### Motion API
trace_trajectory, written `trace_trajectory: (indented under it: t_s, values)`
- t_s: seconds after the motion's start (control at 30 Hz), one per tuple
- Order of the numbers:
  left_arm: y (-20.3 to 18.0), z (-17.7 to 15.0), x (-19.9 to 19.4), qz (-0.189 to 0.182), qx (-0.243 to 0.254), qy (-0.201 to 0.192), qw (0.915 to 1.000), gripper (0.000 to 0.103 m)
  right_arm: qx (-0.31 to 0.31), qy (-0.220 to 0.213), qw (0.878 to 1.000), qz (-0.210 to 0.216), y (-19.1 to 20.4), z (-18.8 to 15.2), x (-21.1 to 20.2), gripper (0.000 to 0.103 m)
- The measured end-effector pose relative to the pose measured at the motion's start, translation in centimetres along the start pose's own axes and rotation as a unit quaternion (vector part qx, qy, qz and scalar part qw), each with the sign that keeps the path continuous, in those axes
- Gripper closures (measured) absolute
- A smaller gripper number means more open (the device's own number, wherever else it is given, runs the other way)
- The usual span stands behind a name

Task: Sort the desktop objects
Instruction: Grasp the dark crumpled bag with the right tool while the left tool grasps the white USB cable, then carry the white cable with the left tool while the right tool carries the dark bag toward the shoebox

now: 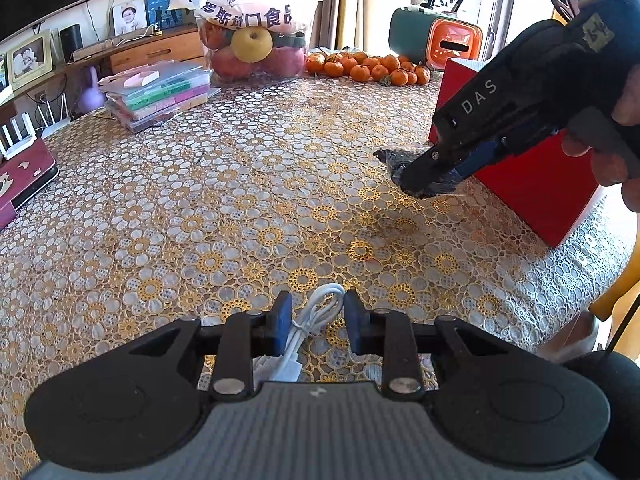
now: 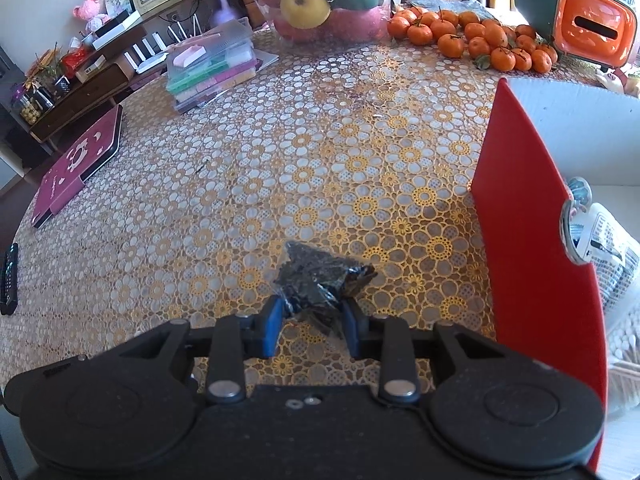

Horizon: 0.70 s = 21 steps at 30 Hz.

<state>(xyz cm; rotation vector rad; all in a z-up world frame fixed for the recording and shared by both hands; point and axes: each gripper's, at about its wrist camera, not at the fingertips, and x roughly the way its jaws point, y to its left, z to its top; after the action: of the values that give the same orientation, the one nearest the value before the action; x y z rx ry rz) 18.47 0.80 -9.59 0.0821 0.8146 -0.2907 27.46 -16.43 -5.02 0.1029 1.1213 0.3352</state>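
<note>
A coiled white cable (image 1: 298, 340) lies on the flowered tablecloth (image 1: 240, 200), near the table's front edge. My left gripper (image 1: 316, 320) is shut on it, blue pads on either side of the coil. My right gripper (image 2: 310, 320) is shut on a crumpled black plastic packet (image 2: 320, 276) and holds it just above the cloth. The left wrist view shows that right gripper (image 1: 424, 184), in a person's hand, with the black packet (image 1: 390, 158) beside the red box (image 1: 532, 184). The open red box (image 2: 520, 208) stands right of the packet, with a white printed pack (image 2: 612, 248) inside.
At the table's far side stand a bag of fruit (image 1: 252, 40), a heap of tangerines (image 1: 368, 66) and an orange-and-green tissue box (image 2: 580, 12). Stacked plastic cases (image 1: 160, 92) and a maroon case (image 2: 76, 168) sit at the left. A black remote (image 2: 9, 280) lies at the left edge.
</note>
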Motion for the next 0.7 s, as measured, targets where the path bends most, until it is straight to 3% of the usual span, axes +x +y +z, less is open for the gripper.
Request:
trace_trajectory:
  t_s: [0.27,0.3,0.33,0.37,0.7]
  values:
    - [0.4,0.7,-0.8,-0.001,-0.023,-0.007,0.9997,0.077,-0.013,0.003,1.000,-0.007,-0.5,-0.6,-1.6,0.072]
    - [0.4,0.7,-0.9,0.001,-0.025,-0.008,0.9996,0.079,-0.014,0.003,1.000,-0.008,-0.5,-0.8,-1.8,0.072]
    - [0.5,0.8,-1.1,0.003,-0.027,-0.009,0.9996,0.092,-0.017,0.001,1.000,-0.010,-0.5,-0.8,-2.1,0.072]
    - [0.6,0.8,-1.2,-0.003,-0.034,-0.008,0.9994,0.094,-0.019,0.000,1.000,-0.010,-0.4,-0.8,-2.3,0.072]
    - [1.1,0.8,-2.6,-0.006,-0.055,-0.012,0.9984,0.096,-0.028,-0.016,0.999,-0.008,-0.1,-1.1,-5.0,0.072]
